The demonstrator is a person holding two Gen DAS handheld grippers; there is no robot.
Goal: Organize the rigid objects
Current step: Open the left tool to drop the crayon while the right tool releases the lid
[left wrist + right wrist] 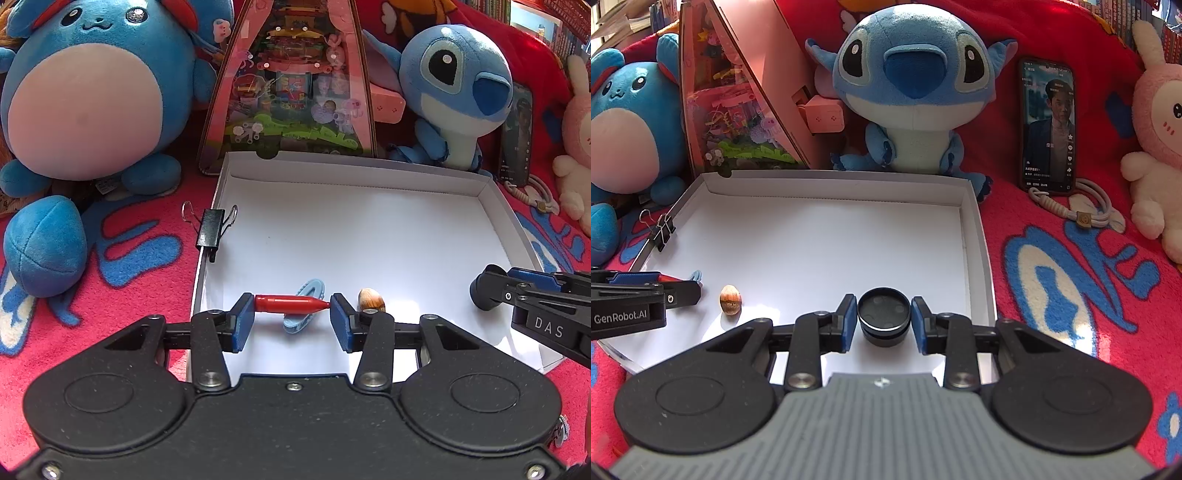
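Observation:
A shallow white box (491,206) lies on the red blanket; it also shows in the right wrist view (975,236). My left gripper (292,306) is shut on a red bullet-shaped piece (290,304), held end to end over a light blue oval piece (306,308) in the box. A brown nut (371,298) lies just right of it, also in the right wrist view (730,299). My right gripper (884,317) is shut on a black round cap (884,314) inside the box near its right wall. A black binder clip (212,229) is clamped on the box's left wall.
Blue plush toys (85,96) (908,88), a pink triangular toy box (291,85) and a pink rabbit plush (1156,140) stand behind and beside the box. A phone (1049,125) with a coiled cable (1097,214) leans at the right.

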